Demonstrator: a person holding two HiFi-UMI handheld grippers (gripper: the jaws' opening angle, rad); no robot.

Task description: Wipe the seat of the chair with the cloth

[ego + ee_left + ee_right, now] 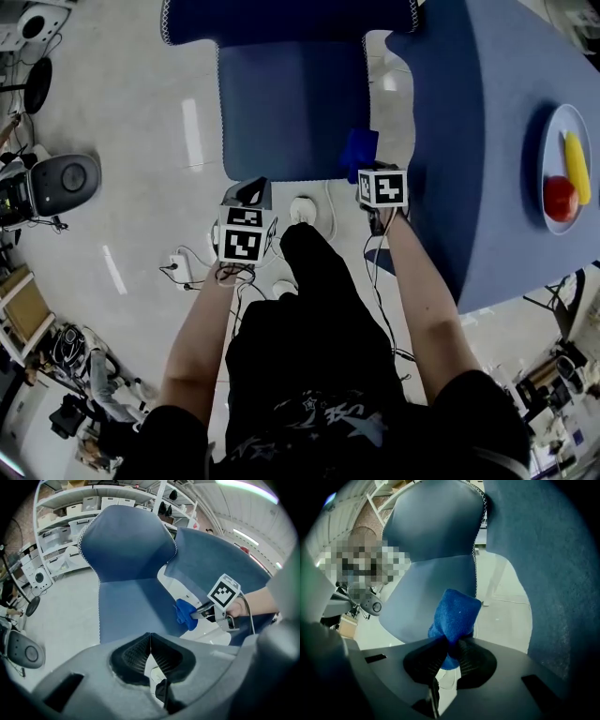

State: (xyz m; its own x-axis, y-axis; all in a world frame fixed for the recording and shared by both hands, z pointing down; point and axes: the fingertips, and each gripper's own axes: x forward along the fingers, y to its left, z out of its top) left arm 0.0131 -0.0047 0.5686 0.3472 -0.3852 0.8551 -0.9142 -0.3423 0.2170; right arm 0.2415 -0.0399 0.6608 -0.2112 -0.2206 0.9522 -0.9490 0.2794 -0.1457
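A blue upholstered chair (291,103) stands in front of me, its seat (131,611) facing me and bare. My right gripper (367,169) is shut on a bright blue cloth (454,616), bunched between its jaws. The cloth (357,152) hangs at the seat's near right corner, also seen past the seat edge in the left gripper view (186,613). My left gripper (248,192) sits at the seat's near edge, jaws shut together with nothing between them (149,641).
A table under a dark blue cover (487,131) stands close on the right, with a plate (555,141) holding a tomato (561,198) and a yellow item (577,166). Cables and a power strip (178,267) lie on the floor below. Shelving (70,517) stands behind the chair.
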